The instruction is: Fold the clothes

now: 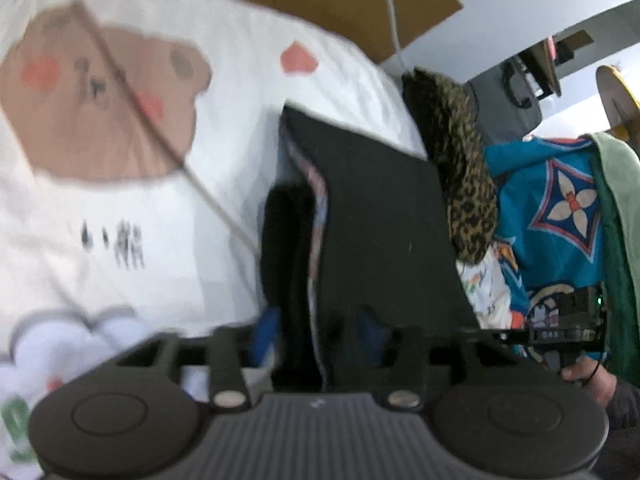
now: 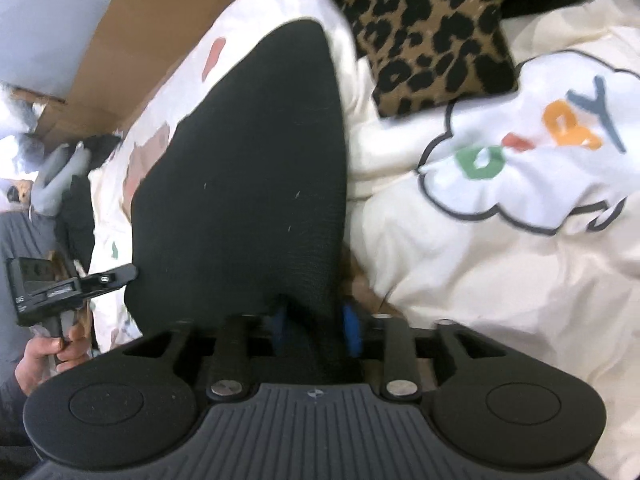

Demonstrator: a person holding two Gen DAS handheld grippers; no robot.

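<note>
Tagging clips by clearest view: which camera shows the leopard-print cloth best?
The right wrist view: the leopard-print cloth fills the top of the frame, its spots sharp, lying on the white bedsheet. The left wrist view shows it only as a narrow, darker strip behind the black garment.

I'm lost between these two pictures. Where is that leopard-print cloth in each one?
Left wrist view: the leopard-print cloth hangs right of centre, just beyond the black garment and left of a blue patterned fabric.
Right wrist view: the leopard-print cloth fills the top centre, above and right of the black garment.
Shared landmark: the black garment itself, lying on the white bear-print sheet and running into both tongs.
</note>
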